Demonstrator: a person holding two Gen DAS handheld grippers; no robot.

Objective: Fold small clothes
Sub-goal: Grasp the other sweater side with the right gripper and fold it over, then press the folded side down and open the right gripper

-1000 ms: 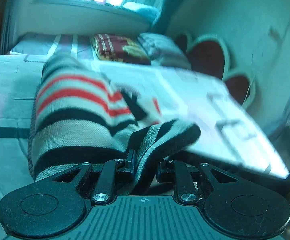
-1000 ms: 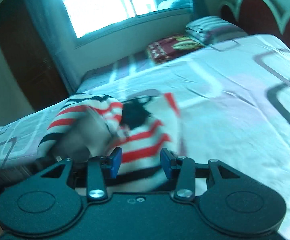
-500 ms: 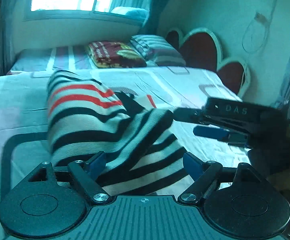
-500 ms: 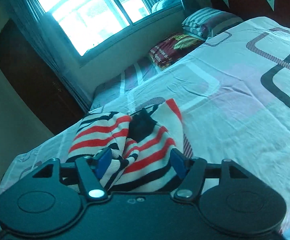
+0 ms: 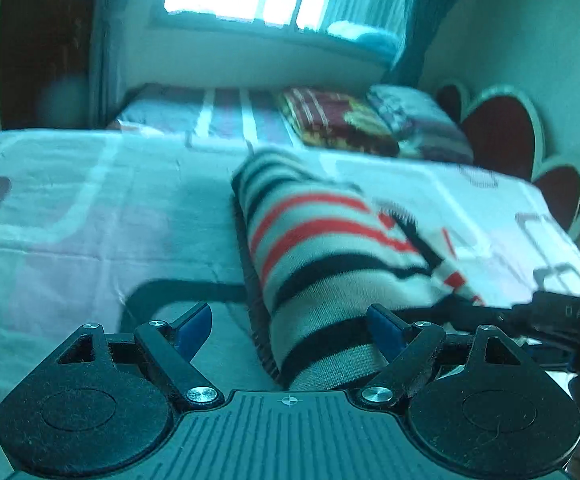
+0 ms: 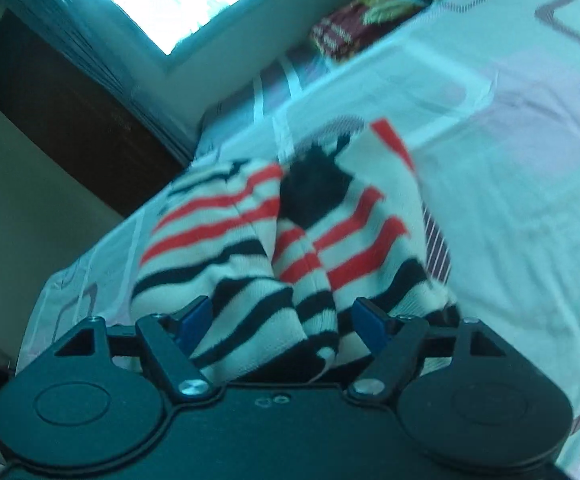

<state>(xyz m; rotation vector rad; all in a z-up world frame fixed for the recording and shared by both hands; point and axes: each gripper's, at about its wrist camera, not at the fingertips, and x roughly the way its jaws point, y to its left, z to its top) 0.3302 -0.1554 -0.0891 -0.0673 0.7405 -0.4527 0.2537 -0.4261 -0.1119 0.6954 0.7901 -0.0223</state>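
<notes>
Right now my left gripper [image 5: 288, 334] and right gripper [image 6: 280, 322] both have fingers spread, just opened, around the near end of the striped sweater [image 5: 330, 256] lying lengthwise away from me on the bed [image 5: 90, 208].

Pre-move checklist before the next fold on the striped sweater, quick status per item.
1. Left gripper released: ok, jaws wide, having just opened; nothing pinched.
2. Right gripper released: ok, jaws have just been opening; cloth lies between them, but the pads do not press it.
3. Striped sweater resting on the bed sheet: ok, bunched in a loose roll, not flat.
4. Sleeves tucked evenly: cannot tell, folds overlap and the picture is blurred.
5. Grippers clear of each other: not ok, the right one shows close at the left view's right edge.
6. Sheet around the garment free of clutter: ok nearby.
</notes>
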